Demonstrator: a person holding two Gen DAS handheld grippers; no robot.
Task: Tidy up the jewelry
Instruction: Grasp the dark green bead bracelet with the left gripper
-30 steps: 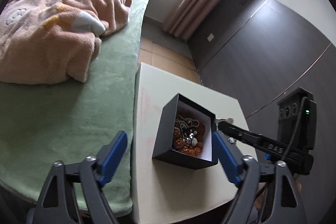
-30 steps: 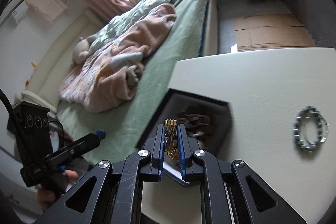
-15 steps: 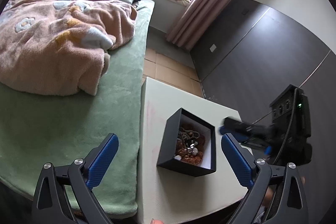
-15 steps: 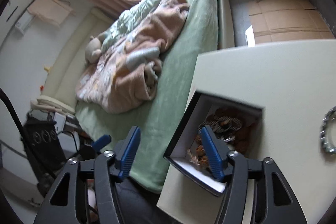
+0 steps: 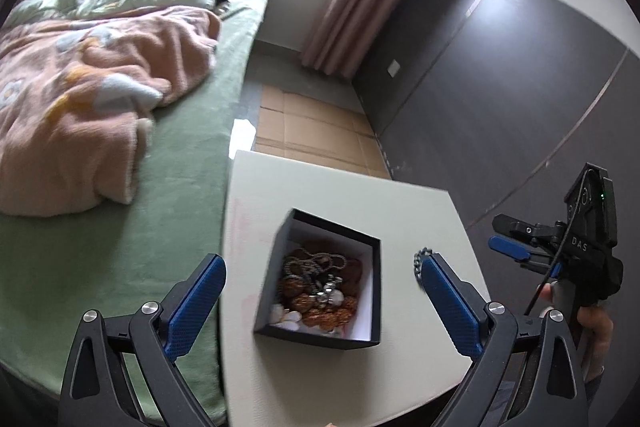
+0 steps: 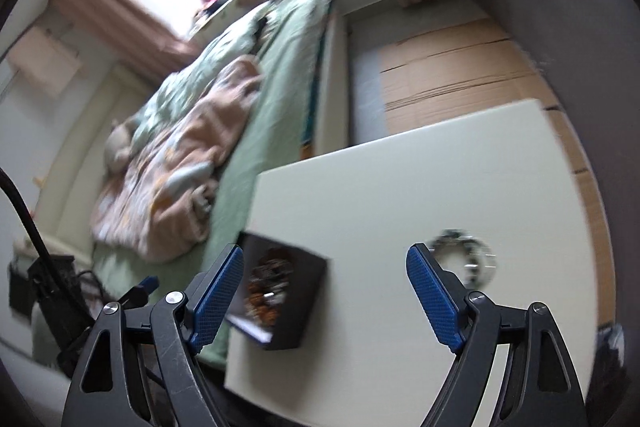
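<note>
A black jewelry box with a white lining sits on a small white table. It holds a heap of brown beads, chains and white pieces. My left gripper is open and empty, held above the box with its jaws to either side. A grey bead bracelet lies on the table right of the box; in the left wrist view only its edge shows behind my right finger. My right gripper is open and empty, above the table between the box and the bracelet.
A bed with a green sheet and a pink blanket runs along the table's left side. A dark grey wall stands to the right. Cardboard sheets cover the floor beyond the table. My right gripper's body hangs at the table's right edge.
My right gripper was shut on a gold piece over the box; it opened, the piece is gone from it, and it swung right toward the bracelet. My left gripper rose slightly.
</note>
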